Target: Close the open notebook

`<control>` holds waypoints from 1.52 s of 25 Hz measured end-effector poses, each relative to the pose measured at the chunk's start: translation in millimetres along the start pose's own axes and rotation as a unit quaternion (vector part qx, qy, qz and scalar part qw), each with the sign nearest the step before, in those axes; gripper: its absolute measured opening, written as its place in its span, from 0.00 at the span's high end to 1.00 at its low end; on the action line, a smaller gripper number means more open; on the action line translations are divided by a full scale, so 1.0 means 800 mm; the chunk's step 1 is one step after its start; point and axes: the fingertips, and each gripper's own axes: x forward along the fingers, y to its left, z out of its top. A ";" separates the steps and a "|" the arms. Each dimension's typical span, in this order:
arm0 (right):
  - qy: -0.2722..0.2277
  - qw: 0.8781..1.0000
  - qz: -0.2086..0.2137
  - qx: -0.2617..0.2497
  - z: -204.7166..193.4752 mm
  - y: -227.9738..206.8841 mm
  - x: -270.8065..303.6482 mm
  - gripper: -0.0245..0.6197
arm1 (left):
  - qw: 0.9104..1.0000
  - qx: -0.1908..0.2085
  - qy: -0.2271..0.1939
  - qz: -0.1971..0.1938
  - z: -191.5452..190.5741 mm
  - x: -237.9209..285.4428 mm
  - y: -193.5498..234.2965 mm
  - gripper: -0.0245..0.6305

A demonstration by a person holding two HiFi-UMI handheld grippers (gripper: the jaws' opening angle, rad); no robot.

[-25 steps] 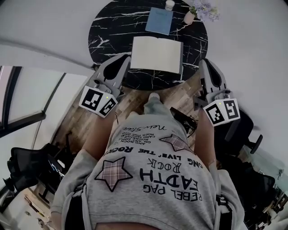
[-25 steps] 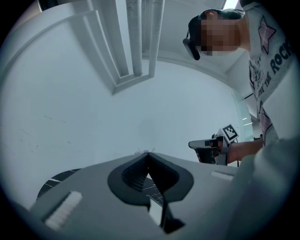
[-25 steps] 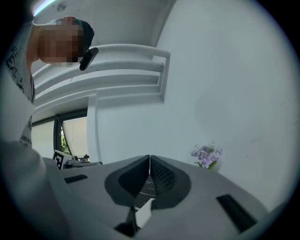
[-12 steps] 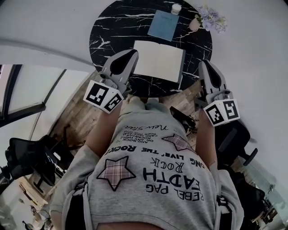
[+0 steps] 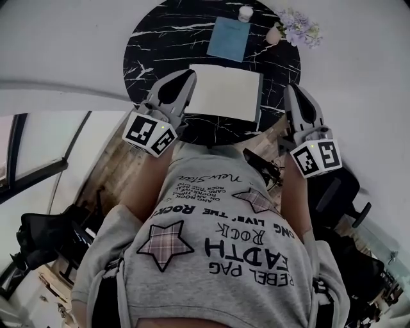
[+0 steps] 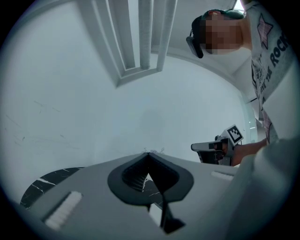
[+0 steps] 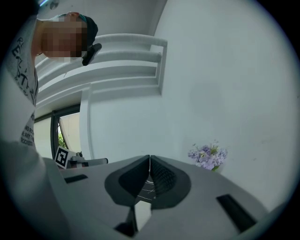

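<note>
The open notebook (image 5: 225, 91) lies flat with white pages up, near the front edge of the round black marble table (image 5: 157, 38). My left gripper (image 5: 189, 74) is shut and empty, its tip at the notebook's left edge. My right gripper (image 5: 291, 86) is shut and empty, just right of the notebook's right edge at the table rim. In the left gripper view the left gripper (image 6: 148, 153) shows its jaws pressed together, with the other gripper (image 6: 213, 148) beyond. In the right gripper view the right gripper (image 7: 149, 158) also has its jaws together.
A closed blue notebook (image 5: 229, 38) lies behind the open one. A small white jar (image 5: 245, 13) and a vase of purple flowers (image 5: 301, 29) stand at the table's far right. Flowers (image 7: 207, 156) show in the right gripper view. Office chairs (image 5: 336, 186) stand on the floor beside me.
My left gripper has moved forward and rightward from the table's front-left rim to the notebook's left edge. The right gripper has edged slightly forward. The notebook has stayed open.
</note>
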 end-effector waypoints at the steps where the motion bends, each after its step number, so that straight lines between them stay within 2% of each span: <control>1: 0.000 1.000 -0.003 -0.003 0.001 0.001 0.003 0.94 | 1.000 0.004 0.001 -0.001 0.000 0.002 0.005 0.95; 11: 0.014 1.000 -0.022 -0.010 -0.009 0.008 0.016 0.94 | 1.000 0.005 0.010 0.008 -0.007 -0.003 0.057 0.95; 18: 0.028 0.999 -0.038 0.003 -0.036 -0.002 0.007 0.94 | 1.000 0.009 0.013 0.021 -0.028 -0.007 0.068 0.95; 23: 0.052 0.997 -0.060 0.019 -0.072 -0.016 0.004 0.94 | 0.999 0.016 0.036 0.022 -0.054 -0.005 0.074 0.95; 30: 0.080 0.992 -0.076 0.065 -0.122 -0.034 0.009 0.94 | 0.997 -0.008 0.074 0.010 -0.111 0.005 0.072 0.95; 38: 0.160 0.979 -0.078 0.103 -0.214 -0.056 0.011 0.94 | 0.993 -0.010 0.119 0.004 -0.176 0.028 0.072 0.95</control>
